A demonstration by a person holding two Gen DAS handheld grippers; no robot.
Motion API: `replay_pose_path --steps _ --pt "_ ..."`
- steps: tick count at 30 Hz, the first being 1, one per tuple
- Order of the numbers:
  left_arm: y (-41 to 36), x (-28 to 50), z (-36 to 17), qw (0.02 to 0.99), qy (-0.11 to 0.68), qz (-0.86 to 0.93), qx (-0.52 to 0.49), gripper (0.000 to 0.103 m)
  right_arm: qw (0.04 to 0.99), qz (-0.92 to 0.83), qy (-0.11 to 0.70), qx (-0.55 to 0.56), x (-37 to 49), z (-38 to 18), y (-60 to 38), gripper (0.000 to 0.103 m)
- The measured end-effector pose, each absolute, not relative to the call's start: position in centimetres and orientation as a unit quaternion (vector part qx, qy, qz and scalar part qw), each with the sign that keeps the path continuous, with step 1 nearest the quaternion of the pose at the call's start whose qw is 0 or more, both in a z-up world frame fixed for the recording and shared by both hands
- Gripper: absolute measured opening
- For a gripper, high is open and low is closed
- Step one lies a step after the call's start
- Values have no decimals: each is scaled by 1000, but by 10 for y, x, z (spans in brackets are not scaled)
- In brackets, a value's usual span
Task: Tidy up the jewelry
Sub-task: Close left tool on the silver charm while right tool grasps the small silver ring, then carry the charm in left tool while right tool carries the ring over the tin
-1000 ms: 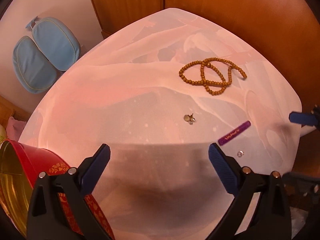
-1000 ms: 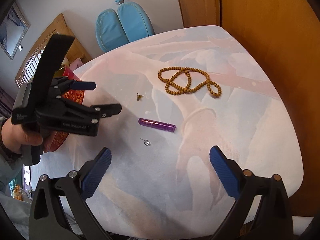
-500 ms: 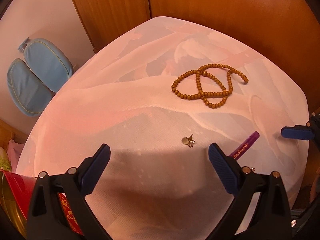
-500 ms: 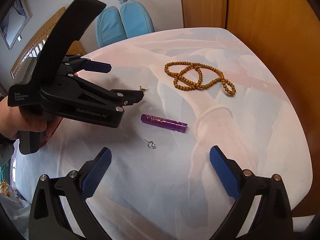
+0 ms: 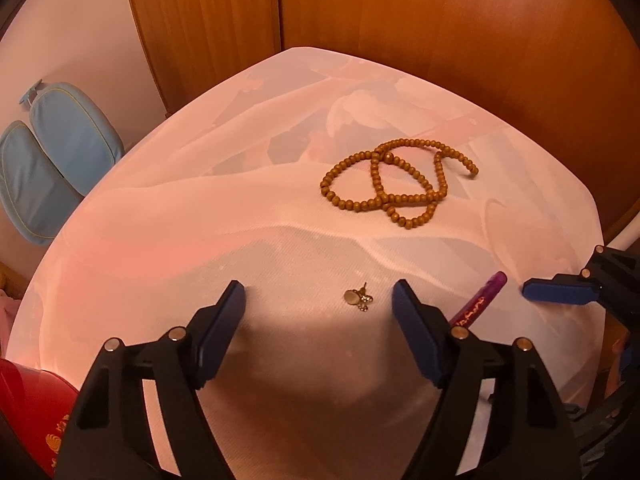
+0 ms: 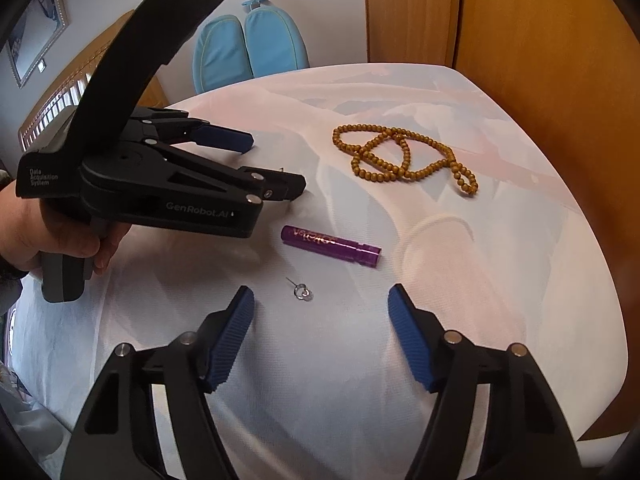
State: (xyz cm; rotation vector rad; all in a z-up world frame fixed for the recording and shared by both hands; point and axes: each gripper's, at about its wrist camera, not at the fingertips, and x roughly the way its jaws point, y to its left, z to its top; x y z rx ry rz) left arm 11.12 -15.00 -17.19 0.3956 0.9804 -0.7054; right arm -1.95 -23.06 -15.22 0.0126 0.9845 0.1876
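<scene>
Closing left hand-held gripper [image 5: 319, 306] | gold earring [image 5: 359, 299] between jaws, ungripped | right hand-held gripper [image 6: 321, 309] closing, silver earring [image 6: 302, 291] just ahead

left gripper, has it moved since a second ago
Yes. In the right wrist view the left gripper has pushed in across the table toward the bead necklace, and its jaws are closing with nothing gripped yet.

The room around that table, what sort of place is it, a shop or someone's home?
Most likely a home, perhaps a bedroom. A wooden wardrobe stands behind the cloth-covered table, a framed picture hangs on the wall, and loose jewelry like a bead necklace lies out.
</scene>
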Motion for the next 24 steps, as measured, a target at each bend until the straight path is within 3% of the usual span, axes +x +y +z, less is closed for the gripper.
replay_pose_path --steps 2,3,6,7,8,9,12,24 --pt "-149 110 -171 806 453 -336 181 68 880 93 465 -8 -20 -152 -227 54" --pt "-150 108 -170 806 450 -339 182 58 881 93 463 -18 -21 -152 -225 45" --pt "-150 106 -169 803 448 -349 180 38 884 96 455 -43 -23 -155 -220 41" --pt "-150 106 -168 802 449 -352 177 33 885 99 454 -41 -23 -155 -220 35" --pt "-147 105 -167 802 449 -352 176 21 885 97 453 -39 -22 -156 -221 28" --pt "-147 105 -167 801 451 -354 172 14 885 97 453 -39 -20 -157 -221 12" --pt "-145 106 -167 797 457 -361 162 11 884 97 457 -29 -17 -159 -224 6" --pt "-132 99 -131 818 440 -351 116 11 895 101 434 7 -25 -133 -236 6"
